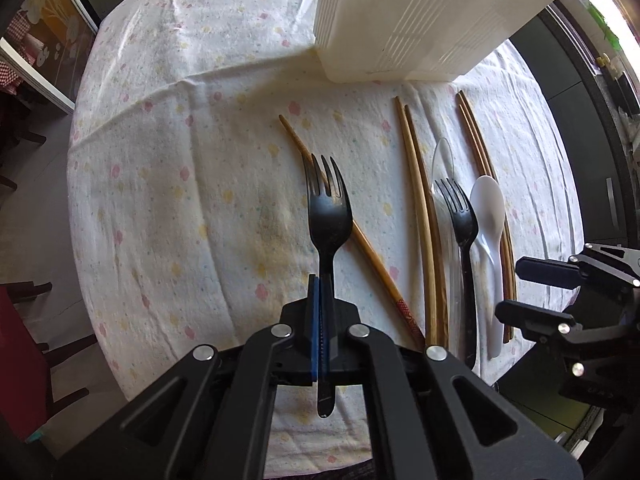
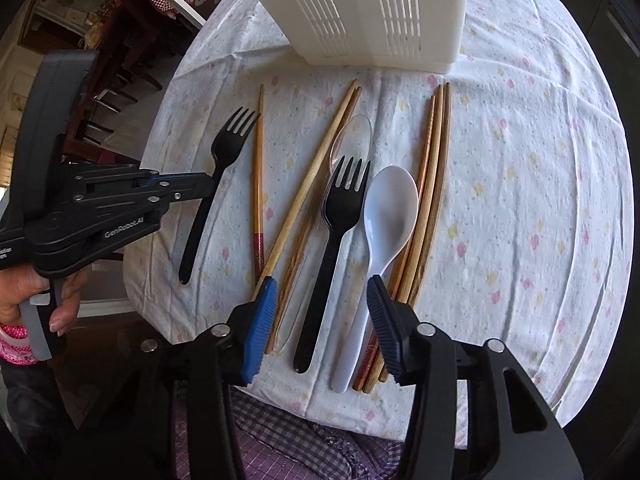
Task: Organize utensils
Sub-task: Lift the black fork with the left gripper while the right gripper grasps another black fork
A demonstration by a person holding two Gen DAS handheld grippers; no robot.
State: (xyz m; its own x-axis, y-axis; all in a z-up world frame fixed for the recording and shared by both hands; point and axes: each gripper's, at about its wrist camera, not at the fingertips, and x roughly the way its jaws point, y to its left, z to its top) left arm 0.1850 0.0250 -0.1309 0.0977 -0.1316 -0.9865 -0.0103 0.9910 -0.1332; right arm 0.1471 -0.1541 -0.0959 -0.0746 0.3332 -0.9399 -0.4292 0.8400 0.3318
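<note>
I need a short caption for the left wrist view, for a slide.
Left gripper holds a black fork above the tablecloth.

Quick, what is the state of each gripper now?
Left gripper: shut on a black fork.
Right gripper: open, holding nothing, above the other fork and white spoon.

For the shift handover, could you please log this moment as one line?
left tongs: shut on black fork | right tongs: open above second fork and white spoon | white basket: beyond utensils
</note>
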